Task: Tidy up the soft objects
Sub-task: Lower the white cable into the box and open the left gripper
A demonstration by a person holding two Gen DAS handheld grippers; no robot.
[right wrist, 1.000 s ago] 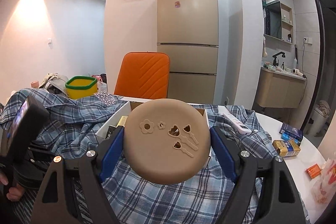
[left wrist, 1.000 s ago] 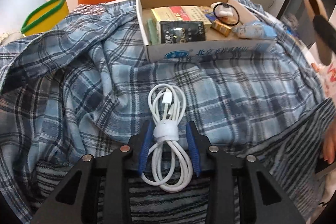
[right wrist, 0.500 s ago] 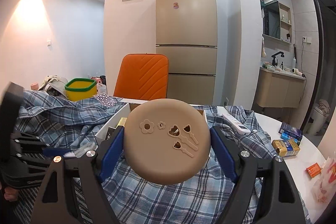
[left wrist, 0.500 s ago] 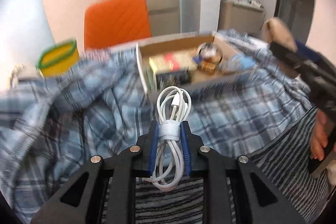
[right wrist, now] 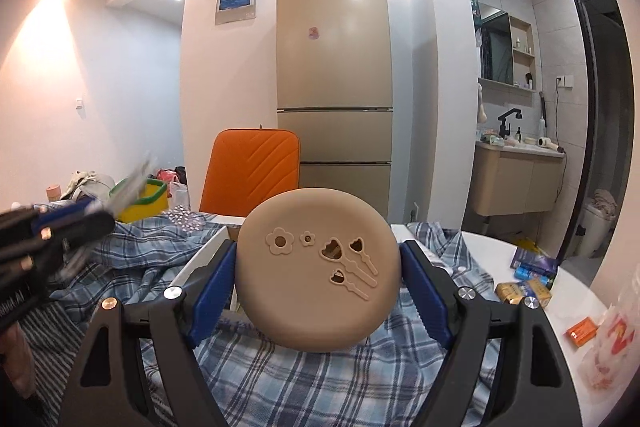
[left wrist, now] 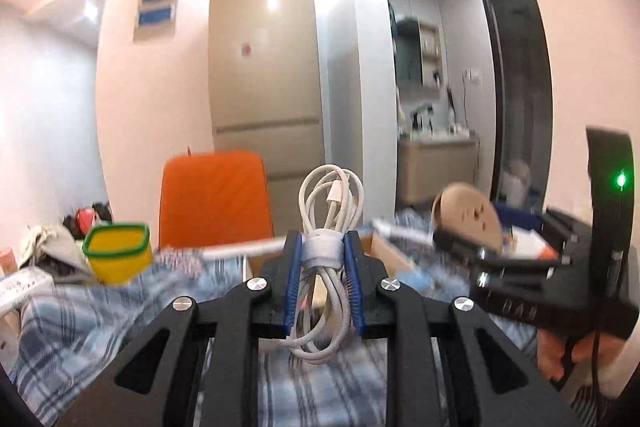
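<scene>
White coiled cable [left wrist: 326, 259] clamped between left fingers [left wrist: 291, 279]; right fingers [right wrist: 212, 285] grip tan disc [right wrist: 318, 269].

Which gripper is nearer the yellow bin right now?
Left. The left gripper, shut on the white cable, is just right of the yellow bin. The right gripper, holding the tan disc, sits farther right, with the left gripper between it and the bin.

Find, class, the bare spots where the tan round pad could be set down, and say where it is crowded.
Free: the plaid cloth just below the right gripper, and the white tabletop between the cloth's edge and the small boxes. Crowded: the cardboard box behind the tan round pad, and the table's right edge.
</scene>
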